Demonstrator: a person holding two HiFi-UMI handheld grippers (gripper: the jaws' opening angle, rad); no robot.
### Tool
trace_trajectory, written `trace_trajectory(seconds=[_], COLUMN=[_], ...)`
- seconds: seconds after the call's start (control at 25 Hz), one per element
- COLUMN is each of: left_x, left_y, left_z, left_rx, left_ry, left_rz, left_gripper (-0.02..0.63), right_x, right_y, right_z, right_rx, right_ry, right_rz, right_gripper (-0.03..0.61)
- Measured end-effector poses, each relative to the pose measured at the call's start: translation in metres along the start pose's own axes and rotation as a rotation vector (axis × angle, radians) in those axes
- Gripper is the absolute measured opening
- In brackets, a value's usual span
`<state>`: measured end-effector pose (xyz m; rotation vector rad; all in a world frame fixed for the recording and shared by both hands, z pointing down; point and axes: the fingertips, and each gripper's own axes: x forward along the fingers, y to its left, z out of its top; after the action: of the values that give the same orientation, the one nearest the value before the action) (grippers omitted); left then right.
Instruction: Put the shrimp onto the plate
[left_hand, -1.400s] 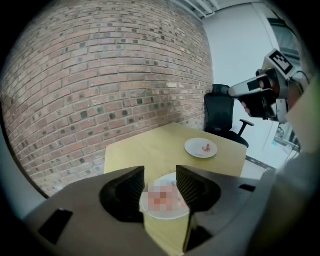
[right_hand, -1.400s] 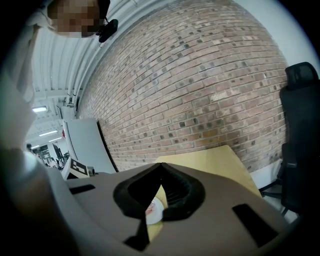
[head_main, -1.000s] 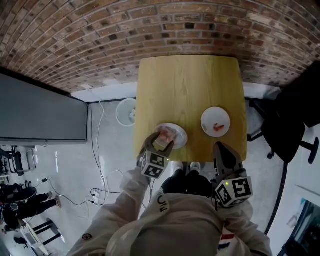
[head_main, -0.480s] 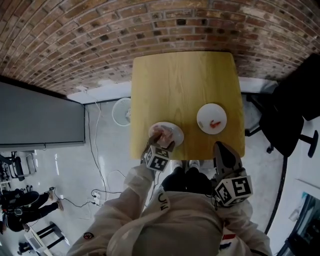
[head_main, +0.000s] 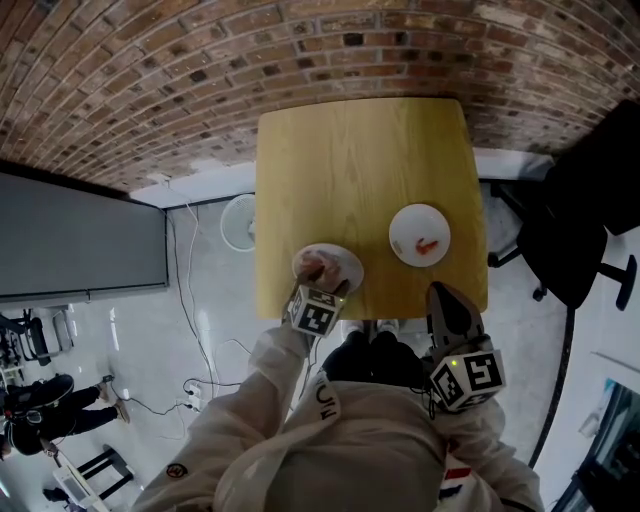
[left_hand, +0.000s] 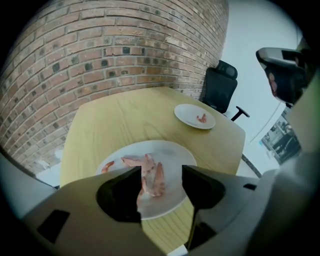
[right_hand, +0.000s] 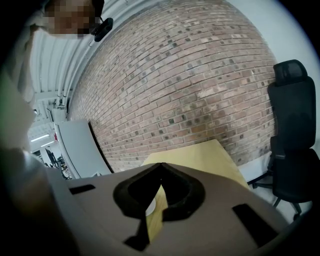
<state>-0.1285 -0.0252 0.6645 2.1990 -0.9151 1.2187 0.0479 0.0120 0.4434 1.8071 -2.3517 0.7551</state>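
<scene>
Hovering released above the near plate (left_hand: 177, 152), the left claw (left_hand: 161, 172) is bracketing the shrimp (left_hand: 156, 181) lying straight between its jaws, long axis along its reach, while the right claw (right_hand: 160, 170) is idling clenched, well short of the far plate (left_hand: 189, 114).

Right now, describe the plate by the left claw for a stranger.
On the wooden table by the brick wall sit two white plates. It is the near-left plate, holding several shrimp; the other plate holds one.

left plate (head_main: 348, 268) and right plate (head_main: 409, 222) on table (head_main: 360, 160), each apparently bearing shrimp (left_hand: 154, 177).
</scene>
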Motion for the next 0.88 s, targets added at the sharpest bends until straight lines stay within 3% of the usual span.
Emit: trace_trajectory(seconds=[0.52, 0.88], left_x=[0.010, 0.014], left_y=[0.003, 0.006], left_z=[-0.007, -0.004], left_rx=[-0.037, 0.016], left_ry=[0.042, 0.058], left_rz=[0.004, 0.041], left_gripper=[0.258, 0.242], right_x=[0.001, 0.001], right_y=[-0.013, -0.017], right_z=[-0.001, -0.004], right_rx=[0.015, 0.026], right_ry=[0.005, 0.007], right_rz=[-0.004, -0.007], right_gripper=[0.023, 0.023])
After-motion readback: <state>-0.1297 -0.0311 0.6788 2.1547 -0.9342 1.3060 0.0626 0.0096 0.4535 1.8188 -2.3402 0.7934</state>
